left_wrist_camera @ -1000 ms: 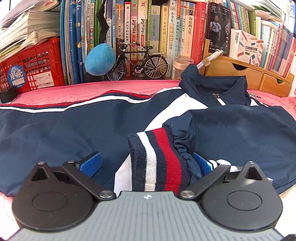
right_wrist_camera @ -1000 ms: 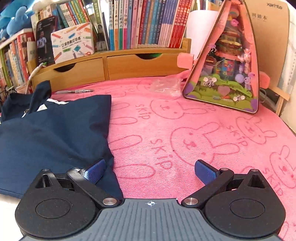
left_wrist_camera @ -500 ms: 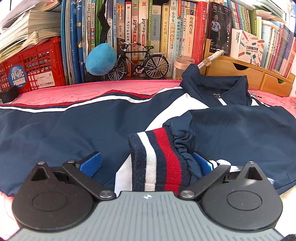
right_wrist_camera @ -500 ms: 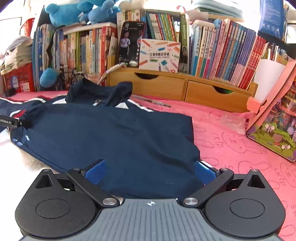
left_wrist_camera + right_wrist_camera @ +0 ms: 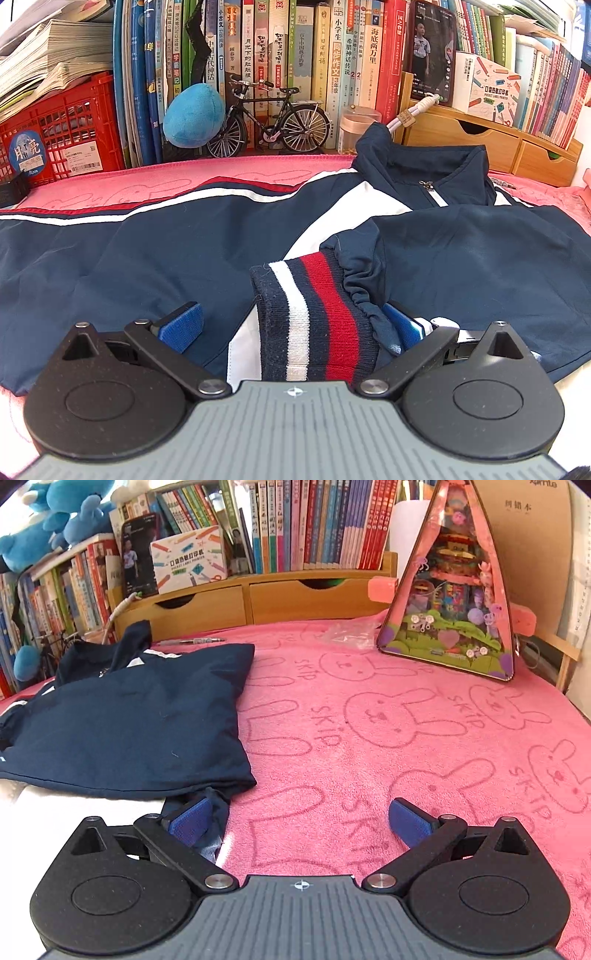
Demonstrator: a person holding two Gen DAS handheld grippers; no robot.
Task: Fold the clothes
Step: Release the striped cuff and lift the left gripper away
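Navy jacket [image 5: 155, 258] spread flat on pink towel [image 5: 388, 738] covering the desk, collar toward the books [image 5: 295, 55]. One sleeve folded across the body, striped cuff [image 5: 317, 317] (navy, white, red) lying between the fingers of the left gripper [image 5: 291, 325], jaws spread wide, not clamping it. Right gripper [image 5: 301, 819] also wide apart, low over the towel, left fingertip [image 5: 190, 819] touching the jacket's near corner. Toy bicycle [image 5: 269, 122] by the books.
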